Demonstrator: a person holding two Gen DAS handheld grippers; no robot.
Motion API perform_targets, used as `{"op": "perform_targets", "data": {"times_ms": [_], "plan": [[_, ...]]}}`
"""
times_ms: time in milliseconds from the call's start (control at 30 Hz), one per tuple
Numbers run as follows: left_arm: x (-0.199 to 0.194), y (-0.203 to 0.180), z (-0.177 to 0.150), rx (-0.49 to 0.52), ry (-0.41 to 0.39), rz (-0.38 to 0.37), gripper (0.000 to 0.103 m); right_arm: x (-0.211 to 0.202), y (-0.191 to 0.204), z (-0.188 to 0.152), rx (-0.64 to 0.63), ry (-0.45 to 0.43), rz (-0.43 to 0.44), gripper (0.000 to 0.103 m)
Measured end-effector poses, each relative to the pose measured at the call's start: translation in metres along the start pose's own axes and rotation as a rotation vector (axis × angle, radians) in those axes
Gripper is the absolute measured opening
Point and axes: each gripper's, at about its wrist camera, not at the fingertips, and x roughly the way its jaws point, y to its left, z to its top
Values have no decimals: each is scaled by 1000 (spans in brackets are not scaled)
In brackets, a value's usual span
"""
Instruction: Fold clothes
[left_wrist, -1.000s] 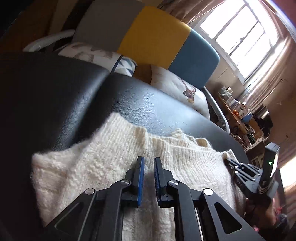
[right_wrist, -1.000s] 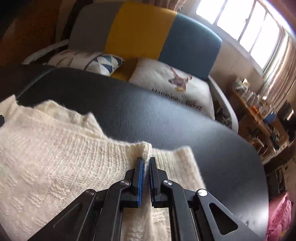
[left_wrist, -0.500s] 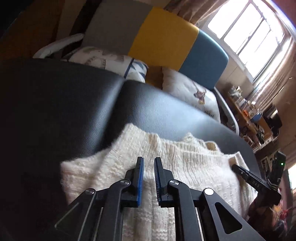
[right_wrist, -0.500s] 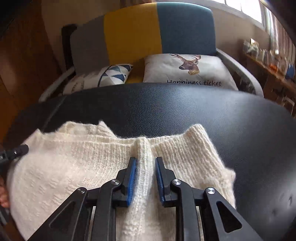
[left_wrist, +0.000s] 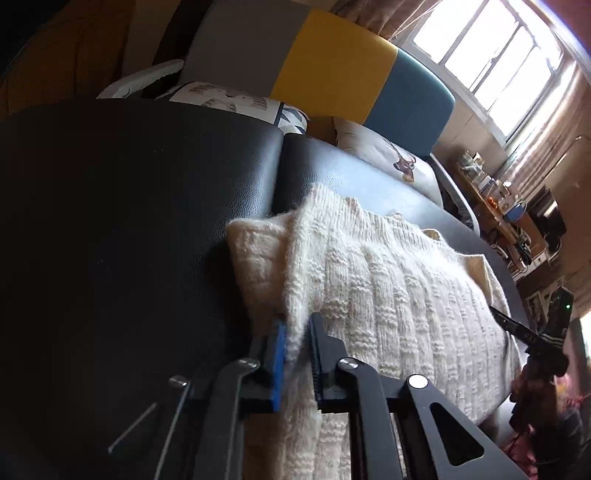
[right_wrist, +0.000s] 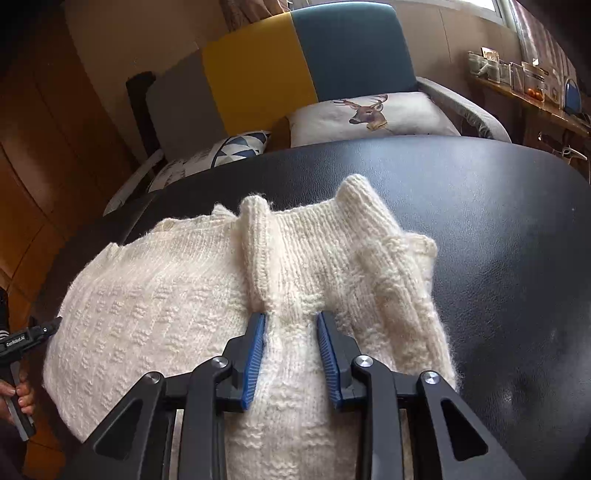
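Left gripper (left_wrist: 297, 354) we see closed down narrow on a fold of the cream knitted sweater (left_wrist: 388, 295), pinching its edge at about 8 o'clock of the garment in the left wrist view; knit fabric sits between the blue pads. Right gripper (right_wrist: 291, 350) we see spread wide, fingers (right_wrist: 253, 354) resting on the sweater (right_wrist: 192, 314) with nothing clamped; a raised ridge of knit stands just ahead of the left finger at 12 o'clock.

Biggest thing we note: black padded leather surface (right_wrist: 498, 240), with a seam between two cushions in the left wrist view (left_wrist: 279, 173). Sweater lies on it, bunched and partly folded, a second layer poking out under the top layer at 9 o'clock in the left wrist view.

Behind at 12 o'clock, we see an armchair (right_wrist: 295, 74) with grey, yellow and blue back panels. On it a white cushion with a deer print (right_wrist: 369, 114) and, at its 9 o'clock, a cushion with blue triangles (right_wrist: 236, 146).

Window (left_wrist: 498, 55) at 1 o'clock in the left wrist view, cluttered shelf (left_wrist: 498, 199) at 3 o'clock.

Person's hand (right_wrist: 20, 398) at 8 o'clock in the right wrist view, gripping the left gripper's handle.
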Motion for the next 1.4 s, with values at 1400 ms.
{"op": "perform_targets", "data": {"times_ms": [1400], "plan": [[-39, -75, -40, 176, -26, -20, 32, -115, -72, -141, 187, 253, 380, 18]]}}
